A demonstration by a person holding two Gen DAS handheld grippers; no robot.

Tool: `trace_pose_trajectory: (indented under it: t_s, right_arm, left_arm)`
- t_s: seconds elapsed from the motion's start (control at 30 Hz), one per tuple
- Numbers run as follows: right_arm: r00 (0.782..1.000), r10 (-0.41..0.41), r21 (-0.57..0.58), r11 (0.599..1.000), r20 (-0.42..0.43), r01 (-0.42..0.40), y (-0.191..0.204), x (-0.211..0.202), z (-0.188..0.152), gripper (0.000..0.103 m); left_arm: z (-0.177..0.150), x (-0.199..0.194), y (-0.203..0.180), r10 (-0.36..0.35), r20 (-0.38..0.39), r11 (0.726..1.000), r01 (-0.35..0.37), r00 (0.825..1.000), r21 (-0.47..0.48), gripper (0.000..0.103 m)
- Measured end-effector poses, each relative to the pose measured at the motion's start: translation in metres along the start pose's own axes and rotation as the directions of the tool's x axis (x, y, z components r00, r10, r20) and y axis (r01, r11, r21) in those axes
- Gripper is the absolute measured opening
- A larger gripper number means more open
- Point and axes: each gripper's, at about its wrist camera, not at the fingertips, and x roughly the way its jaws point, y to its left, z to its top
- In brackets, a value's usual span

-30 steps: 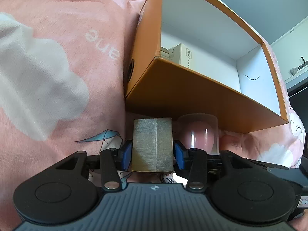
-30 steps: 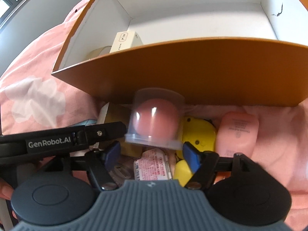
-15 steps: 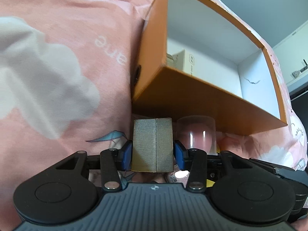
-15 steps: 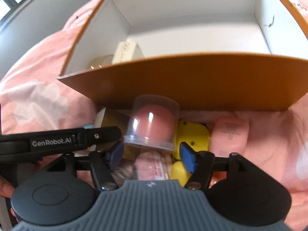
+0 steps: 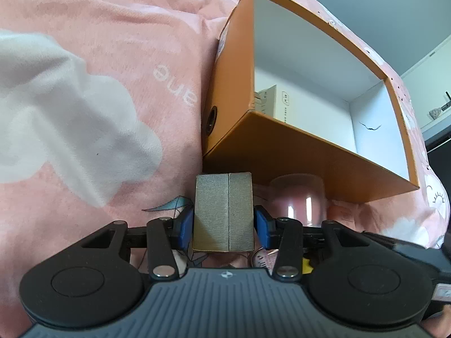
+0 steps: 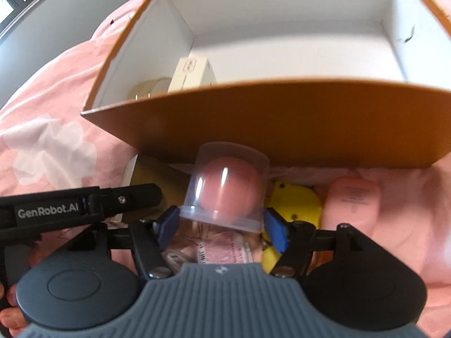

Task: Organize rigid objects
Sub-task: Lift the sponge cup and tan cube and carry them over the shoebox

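the gold box (image 5: 223,211) sits tight between the blue pads of the left gripper (image 5: 224,224), just in front of the orange box (image 5: 296,152) on the pink blanket (image 5: 98,84). the right gripper (image 6: 222,226) squeezes a clear cup with a pink ball (image 6: 225,188). a white box (image 6: 191,74) lies inside the orange box.

both wrist fisheyes sit low and close, facing the open orange cardboard box (image 5: 296,152) (image 6: 282,124) on the pink printed blanket (image 5: 98,70) (image 6: 50,140); left view nears its left corner, right view its front wall.
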Motion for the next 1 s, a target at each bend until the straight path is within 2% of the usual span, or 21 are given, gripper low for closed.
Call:
trace_pose_trajectory:
  t_s: [0.33, 0.37, 0.4, 0.43, 0.5, 0.57, 0.6, 0.63, 0.67, 0.7, 0.73, 0.8, 0.87, 0.9, 0.93, 1.0]
  right_arm:
    - [0.995, 0.074, 0.013, 0.997, 0.07, -0.075, -0.005, -0.055, 0.003, 0.064]
    - [0.994, 0.082, 0.016, 0.996, 0.077, -0.083, -0.006, -0.061, 0.004, 0.06]
    - [0.992, 0.093, 0.022, 0.995, 0.089, -0.095, -0.007, -0.069, 0.005, 0.026]
    - [0.992, 0.085, 0.025, 0.996, 0.092, -0.088, -0.008, -0.075, 0.007, 0.013]
    - [0.987, 0.126, 0.041, 0.991, 0.1, -0.131, -0.012, -0.085, 0.012, 0.014]
    - [0.984, 0.15, 0.048, 0.987, 0.099, -0.156, -0.016, -0.09, 0.013, 0.015]
    - [0.986, 0.134, 0.038, 0.99, 0.103, -0.139, -0.016, -0.091, 0.012, 0.016]
    - [0.988, 0.115, 0.024, 0.993, 0.104, -0.118, -0.015, -0.09, 0.011, 0.023]
    - [0.991, 0.099, 0.011, 0.995, 0.094, -0.101, -0.014, -0.088, 0.008, 0.031]
    - [0.993, 0.094, 0.001, 0.996, 0.074, -0.095, -0.013, -0.085, 0.006, 0.044]
    - [0.994, 0.096, -0.007, 0.995, 0.053, -0.096, -0.012, -0.082, 0.004, 0.051]
    - [0.995, 0.103, -0.044, 0.994, 0.006, -0.103, -0.007, -0.076, -0.003, 0.053]
    - [0.996, 0.083, -0.105, 0.991, -0.024, -0.085, 0.003, -0.074, -0.012, 0.065]
    - [0.997, 0.067, -0.137, 0.988, -0.032, -0.07, 0.009, -0.073, -0.015, 0.076]
    - [0.998, 0.045, -0.173, 0.984, -0.037, -0.051, 0.015, -0.073, -0.019, 0.081]
    - [0.999, 0.01, -0.261, 0.965, -0.041, -0.021, 0.03, -0.07, -0.028, 0.081]
  left_arm:
    - [0.003, -0.047, -0.008, -0.093, 0.041, 0.995, 0.091, 0.995, 0.046, 0.051]
    - [0.003, -0.052, -0.01, -0.094, 0.047, 0.994, 0.091, 0.994, 0.055, 0.05]
    - [0.004, -0.057, -0.011, -0.091, 0.057, 0.994, 0.087, 0.994, 0.067, 0.05]
    - [0.005, -0.061, -0.013, -0.101, 0.065, 0.993, 0.097, 0.993, 0.069, 0.05]
    - [0.008, -0.068, -0.012, -0.139, 0.066, 0.989, 0.135, 0.988, 0.059, 0.05]
    - [0.01, -0.068, -0.017, -0.137, 0.068, 0.989, 0.133, 0.988, 0.064, 0.05]
    - [0.01, -0.068, -0.019, -0.126, 0.066, 0.99, 0.121, 0.99, 0.078, 0.05]
    - [0.009, -0.066, -0.021, -0.112, 0.055, 0.99, 0.107, 0.992, 0.088, 0.05]
    - [0.007, -0.064, -0.022, -0.101, 0.041, 0.991, 0.096, 0.994, 0.092, 0.05]
    - [0.006, -0.061, -0.022, -0.093, 0.025, 0.992, 0.091, 0.995, 0.091, 0.05]
    - [0.003, -0.058, -0.019, -0.086, 0.006, 0.993, 0.086, 0.996, 0.083, 0.05]
    - [-0.001, -0.054, -0.014, -0.073, -0.021, 0.995, 0.074, 0.997, 0.064, 0.05]
    - [-0.006, -0.053, -0.01, -0.056, -0.031, 0.997, 0.058, 0.998, 0.058, 0.05]
    - [-0.008, -0.052, -0.009, -0.048, -0.031, 0.997, 0.05, 0.998, 0.061, 0.05]
    - [-0.009, -0.053, -0.008, -0.039, -0.03, 0.997, 0.041, 0.999, 0.067, 0.05]
    - [-0.012, -0.054, -0.008, -0.017, -0.027, 0.997, 0.019, 0.999, 0.078, 0.05]
